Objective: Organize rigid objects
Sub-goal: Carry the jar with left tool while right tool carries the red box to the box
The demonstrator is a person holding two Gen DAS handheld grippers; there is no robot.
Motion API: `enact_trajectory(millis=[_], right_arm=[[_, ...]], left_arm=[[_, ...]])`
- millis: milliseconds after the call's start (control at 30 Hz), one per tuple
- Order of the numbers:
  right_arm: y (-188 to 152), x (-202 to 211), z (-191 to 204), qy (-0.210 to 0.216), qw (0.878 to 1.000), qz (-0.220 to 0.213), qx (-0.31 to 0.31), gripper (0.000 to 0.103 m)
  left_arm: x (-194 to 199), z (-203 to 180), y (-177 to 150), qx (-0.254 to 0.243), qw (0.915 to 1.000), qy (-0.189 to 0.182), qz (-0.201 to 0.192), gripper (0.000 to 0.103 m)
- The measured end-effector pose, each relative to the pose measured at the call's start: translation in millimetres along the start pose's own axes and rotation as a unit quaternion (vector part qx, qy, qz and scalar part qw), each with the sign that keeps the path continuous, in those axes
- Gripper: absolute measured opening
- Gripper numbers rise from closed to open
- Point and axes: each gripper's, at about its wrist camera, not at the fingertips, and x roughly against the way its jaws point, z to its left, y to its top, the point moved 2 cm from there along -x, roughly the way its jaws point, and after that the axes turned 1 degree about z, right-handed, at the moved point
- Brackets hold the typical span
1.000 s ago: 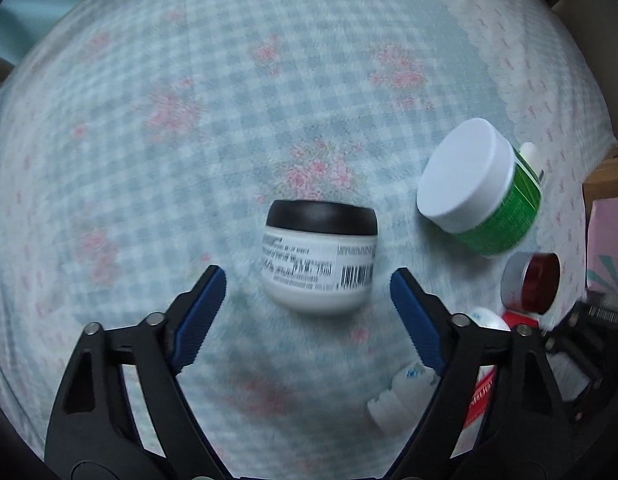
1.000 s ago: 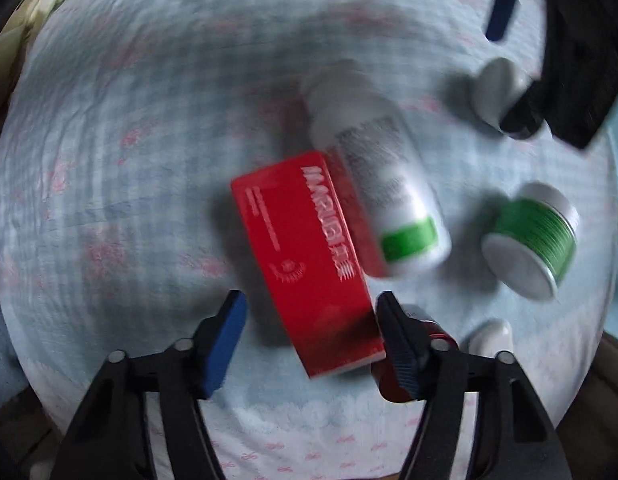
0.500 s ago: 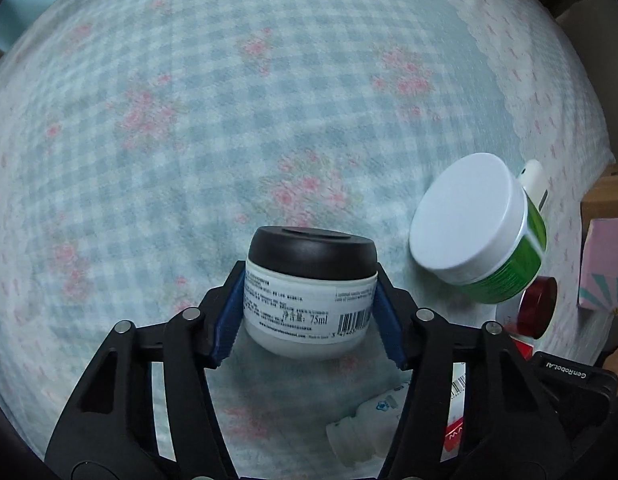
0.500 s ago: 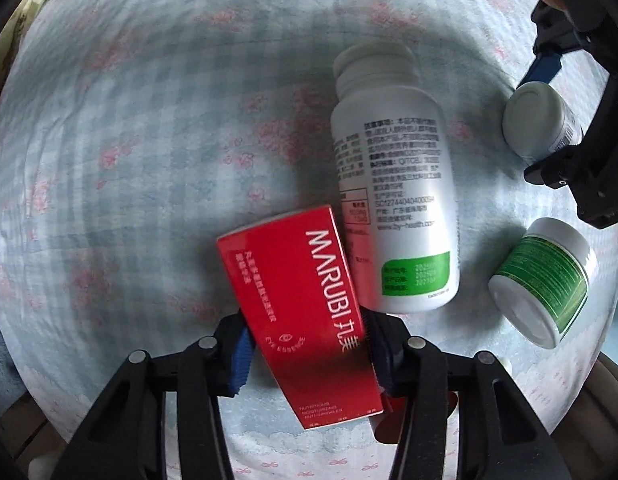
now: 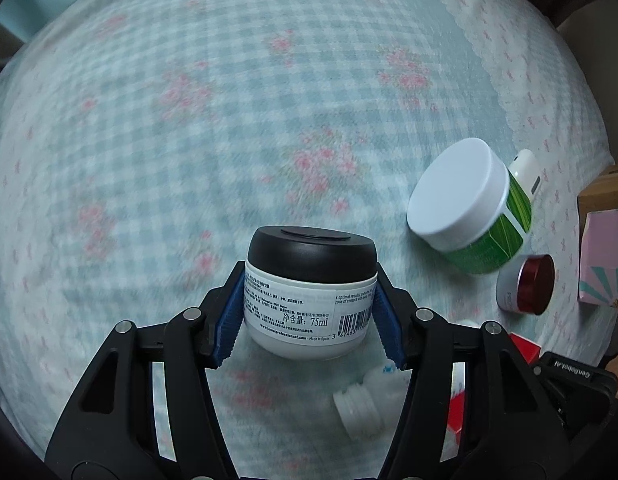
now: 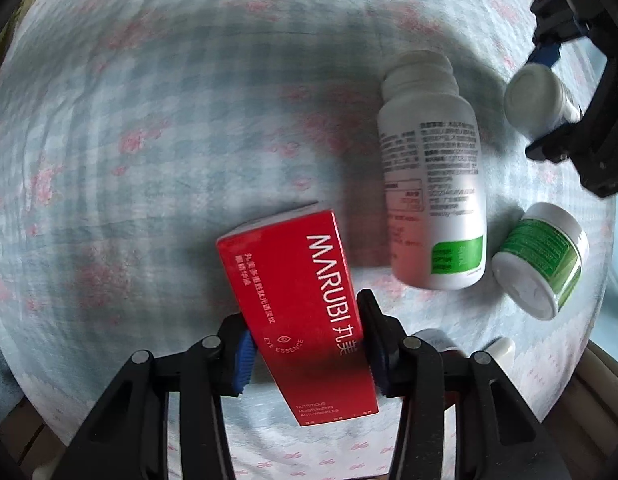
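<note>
**Both tools loaded: lift clean, carry level**

Left tool [image 5: 311, 312] clenched on the black-lidded white jar [image 5: 311, 300], blue pads pressed to the label on either side, below the lid. Jar upright, seemingly just clear of the checked cloth [image 5: 189, 120], roughly mid-bench. Right tool [image 6: 307, 350] clenched on the red carton [image 6: 297, 304], gripped across its lower half, the carton tilted and pointing away toward the bench middle.

Still lying around: the green-banded jar with white lid [image 5: 467, 206] tipped on its side toward the bench's right edge, a small red-capped pot [image 5: 527, 290] just beside it, a large white bottle [image 6: 431, 176] lying flat close to the carton, with its cap toward the far edge.

Advice for the step in hand:
- Keep grip pressure steady on the jar; round, smooth wall, likely to swivel if loosened.
- Hold the jar level, lid up.
- Go easy on the carton; thin card, likely to dent under a hard squeeze, and gripped low, so prone to swing at its far end.
- Raise the carton straight up before moving sideways, clear of the white bottle.
- Keep the two tools well apart while carrying; both work the same cluttered patch.
- Set each piece down upright on open cloth, release only once seated.
</note>
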Motion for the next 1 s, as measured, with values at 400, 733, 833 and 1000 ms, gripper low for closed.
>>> enact_trajectory(millis=[400, 733, 833, 1000], right_arm=[[-21.2, 66.5, -8.9, -0.006, 0.987, -0.019, -0.159, 0.042], [-76.7, 153.7, -32.9, 0.055, 0.924, -0.059, -0.374, 0.042], [-105.4, 183.7, -31.1, 0.074, 0.889, -0.083, -0.445, 0.042], [-147.6, 219.2, -28.0, 0.107, 0.829, -0.127, -0.534, 0.042]], left_arm=[[84.5, 20.4, -45.3, 0.034, 0.9982, -0.009, -0.049, 0.054], [194.4, -9.1, -99.5, 0.041, 0.9916, -0.026, -0.120, 0.054], [224.0, -25.0, -116.0, 0.033, 0.9897, -0.033, -0.136, 0.054], [260.2, -52.1, -139.0, 0.022, 0.9865, -0.044, -0.156, 0.054]])
